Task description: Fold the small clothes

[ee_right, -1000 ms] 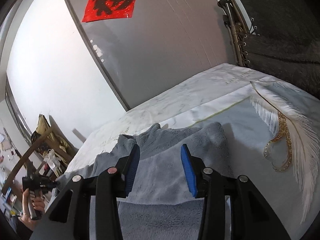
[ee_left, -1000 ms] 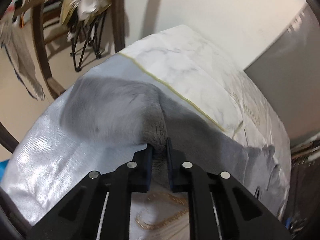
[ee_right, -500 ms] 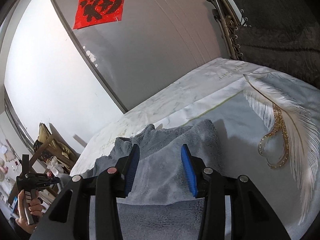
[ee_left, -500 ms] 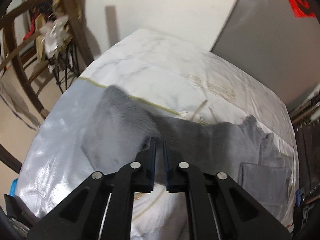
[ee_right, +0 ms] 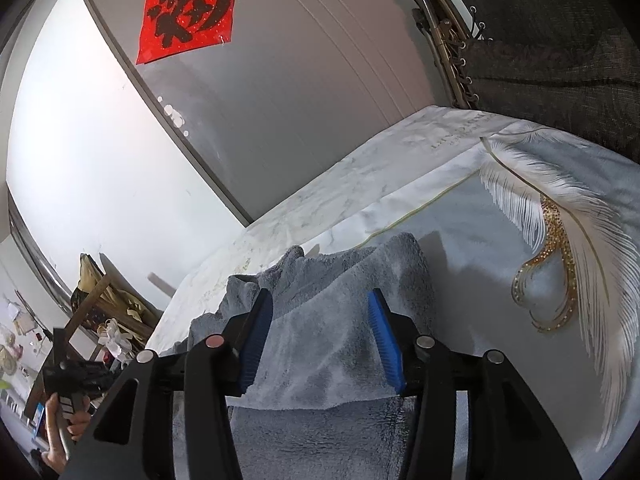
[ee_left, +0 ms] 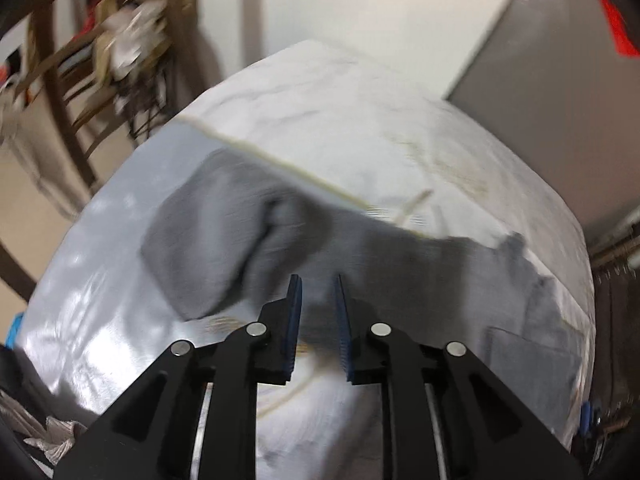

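A grey fleece garment (ee_left: 208,248) lies spread on the bed, one part folded over toward the left; the left wrist view is motion-blurred. My left gripper (ee_left: 317,304) hovers just above its near edge with the jaws a small gap apart and nothing clamped between them. In the right wrist view the same kind of grey fleece (ee_right: 340,320) lies bunched, partly over a darker flat grey piece (ee_right: 320,440). My right gripper (ee_right: 320,304) stands wide open above it, blue pads (ee_right: 386,344) clear of the cloth.
The bedspread (ee_right: 460,216) is silvery white with a feather print (ee_right: 560,240). A grey door with a red sign (ee_right: 188,12) stands behind the bed. A wooden chair (ee_left: 60,100) is at the left, a dark curtain (ee_right: 560,60) at the right. A hand (ee_right: 64,420) holds the other gripper.
My left gripper was shut on a fold of the grey garment; it has since pulled back, opened and let the cloth drop on the bed. The right gripper has barely moved.
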`<state>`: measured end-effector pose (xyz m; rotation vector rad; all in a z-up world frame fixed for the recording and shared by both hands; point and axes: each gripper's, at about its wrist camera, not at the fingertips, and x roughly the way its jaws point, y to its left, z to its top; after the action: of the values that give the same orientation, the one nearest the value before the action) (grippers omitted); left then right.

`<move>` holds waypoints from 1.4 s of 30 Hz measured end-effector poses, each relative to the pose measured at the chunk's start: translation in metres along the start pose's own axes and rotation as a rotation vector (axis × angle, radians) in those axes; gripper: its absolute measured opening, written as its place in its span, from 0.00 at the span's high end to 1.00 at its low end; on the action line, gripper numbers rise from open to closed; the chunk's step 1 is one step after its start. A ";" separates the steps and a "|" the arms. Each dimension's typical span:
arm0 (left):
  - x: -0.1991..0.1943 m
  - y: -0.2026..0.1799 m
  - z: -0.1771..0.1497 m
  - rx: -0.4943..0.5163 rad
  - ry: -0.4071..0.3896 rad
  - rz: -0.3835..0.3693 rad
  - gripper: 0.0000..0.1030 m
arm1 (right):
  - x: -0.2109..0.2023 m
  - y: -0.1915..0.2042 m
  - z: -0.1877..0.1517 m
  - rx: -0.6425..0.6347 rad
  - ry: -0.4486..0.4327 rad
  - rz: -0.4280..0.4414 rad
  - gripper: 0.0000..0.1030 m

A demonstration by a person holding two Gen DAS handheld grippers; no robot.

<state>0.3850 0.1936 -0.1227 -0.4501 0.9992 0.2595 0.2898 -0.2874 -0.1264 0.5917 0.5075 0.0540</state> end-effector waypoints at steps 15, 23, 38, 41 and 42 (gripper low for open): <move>0.023 0.001 0.012 -0.059 0.019 0.026 0.48 | 0.009 -0.009 -0.004 0.036 0.036 -0.020 0.46; 0.026 0.009 0.004 -0.068 0.014 0.068 0.47 | 0.009 -0.014 -0.004 0.063 0.037 -0.019 0.42; 0.051 0.030 0.052 -0.116 -0.001 0.160 0.85 | 0.011 -0.011 -0.005 0.047 0.038 -0.022 0.42; 0.045 0.034 0.049 -0.100 -0.002 0.130 0.93 | 0.010 -0.010 -0.004 0.037 0.031 -0.020 0.42; 0.041 0.030 0.046 -0.070 -0.018 0.133 0.94 | 0.009 -0.009 -0.003 0.035 0.030 -0.018 0.42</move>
<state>0.4286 0.2419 -0.1436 -0.4447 1.0062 0.4186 0.2953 -0.2914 -0.1378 0.6212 0.5434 0.0365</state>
